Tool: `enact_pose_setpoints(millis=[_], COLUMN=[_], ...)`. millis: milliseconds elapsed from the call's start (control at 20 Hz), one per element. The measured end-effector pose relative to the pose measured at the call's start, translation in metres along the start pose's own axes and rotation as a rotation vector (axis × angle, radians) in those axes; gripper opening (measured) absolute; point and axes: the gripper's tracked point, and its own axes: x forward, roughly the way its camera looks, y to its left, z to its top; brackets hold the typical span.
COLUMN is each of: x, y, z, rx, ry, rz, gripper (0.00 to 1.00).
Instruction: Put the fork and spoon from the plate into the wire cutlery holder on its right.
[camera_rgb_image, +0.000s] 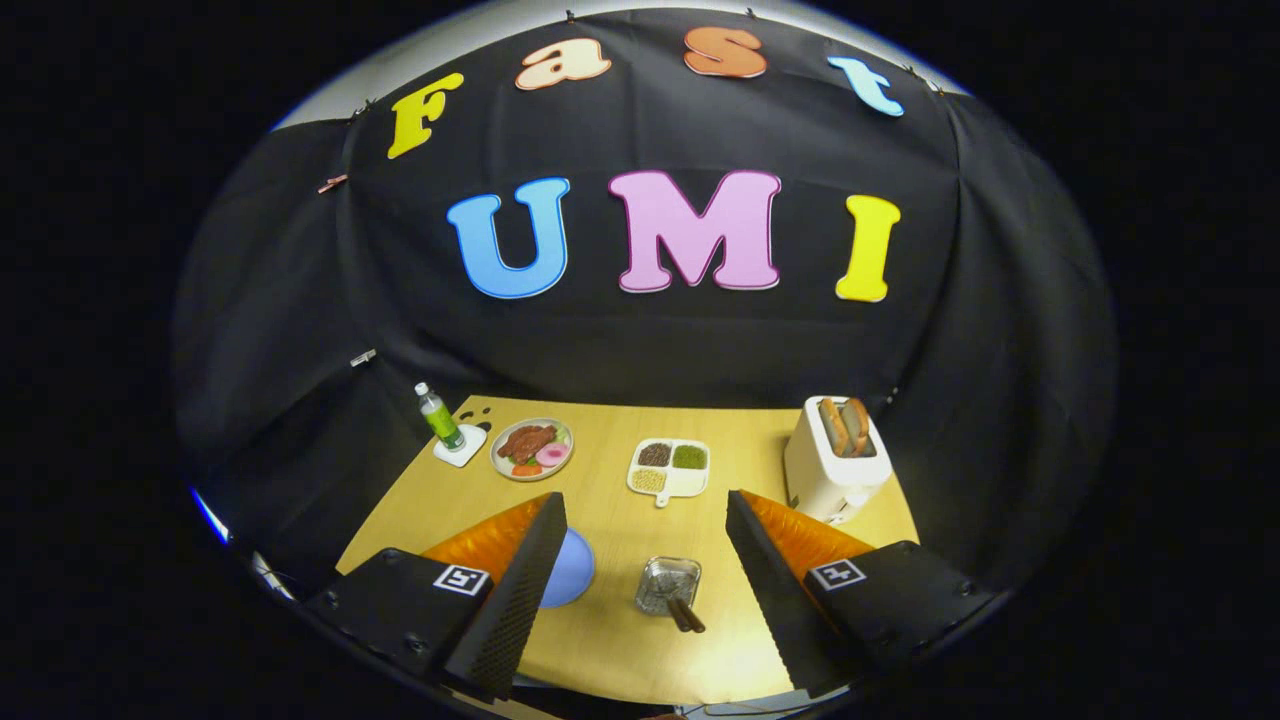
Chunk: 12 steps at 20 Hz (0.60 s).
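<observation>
My gripper hangs high above the wooden table, open, with nothing between its wide-apart fingers. Below the gap stands the wire cutlery holder. Two dark brown handles lean out of it toward me; I cannot tell fork from spoon. To the holder's left lies a blue plate, mostly hidden behind the left finger. The part of it that shows is bare.
Along the far side of the table stand a green bottle on a white coaster, a plate of food, a white divided dish of grains and a white toaster with two bread slices.
</observation>
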Motion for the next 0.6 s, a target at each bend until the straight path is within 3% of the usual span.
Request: enact_pose_setpoints(millis=[250, 600], x=[-0.012, -0.004], y=[-0.005, 0.001], z=[0.033, 0.043], rx=[0.028, 0.048], ry=[-0.151, -0.171], rz=[0.009, 0.095], gripper=[1.0, 0.99])
